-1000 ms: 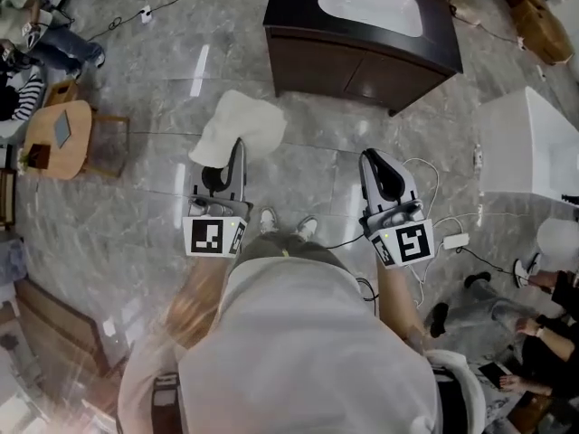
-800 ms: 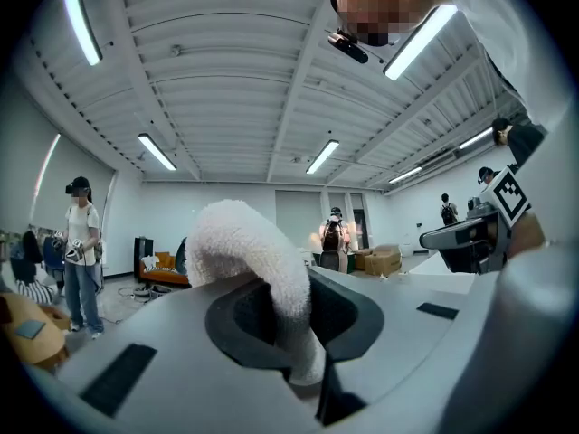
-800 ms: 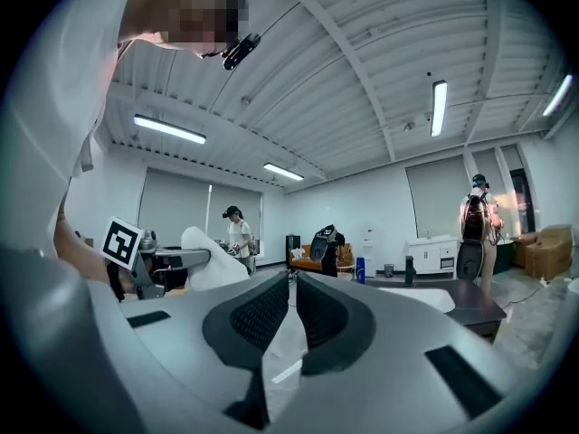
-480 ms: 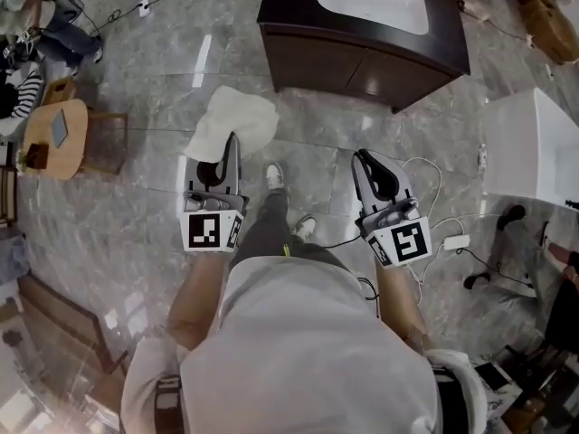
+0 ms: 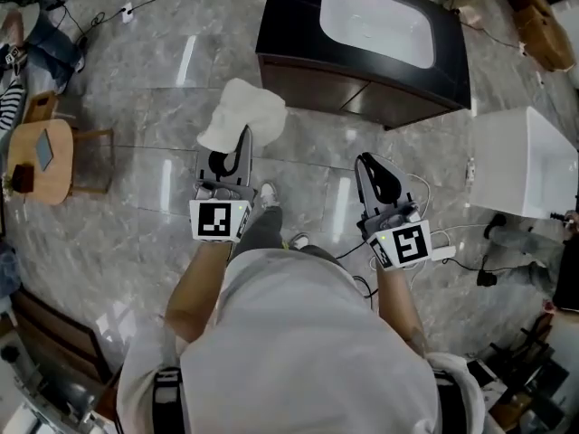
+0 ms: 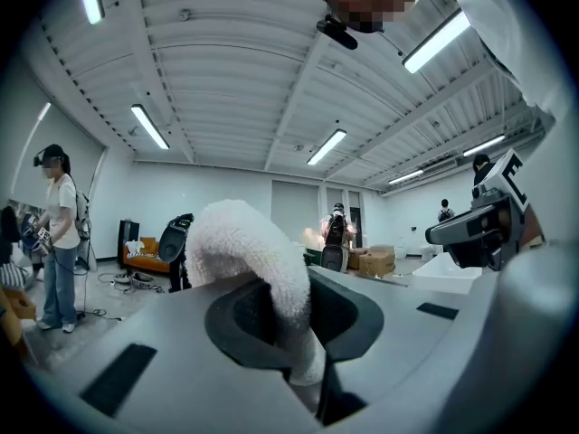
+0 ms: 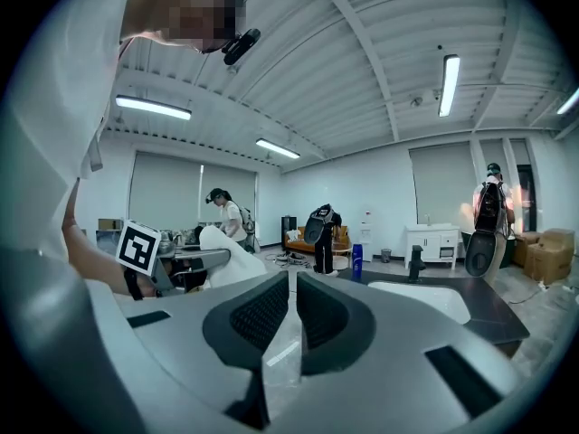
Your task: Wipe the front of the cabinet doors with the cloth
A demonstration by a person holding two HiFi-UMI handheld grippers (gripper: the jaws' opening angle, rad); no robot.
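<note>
In the head view the cloth (image 5: 242, 111) hangs bunched from the left gripper (image 5: 242, 138), and the cabinet doors (image 5: 335, 93) lie ahead and to its right, well apart. The left gripper view shows its jaws clamped on the cloth. The right gripper view shows the right gripper (image 7: 290, 283) with its jaws nearly together and nothing between them.

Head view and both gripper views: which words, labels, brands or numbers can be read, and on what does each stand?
No words, brands or numbers can be read in any view.
Cube on the left claw: a black-and-white square code, not letters.
Cube on the right claw: the same kind of code.
Blue bottle: label too small to read.
</note>
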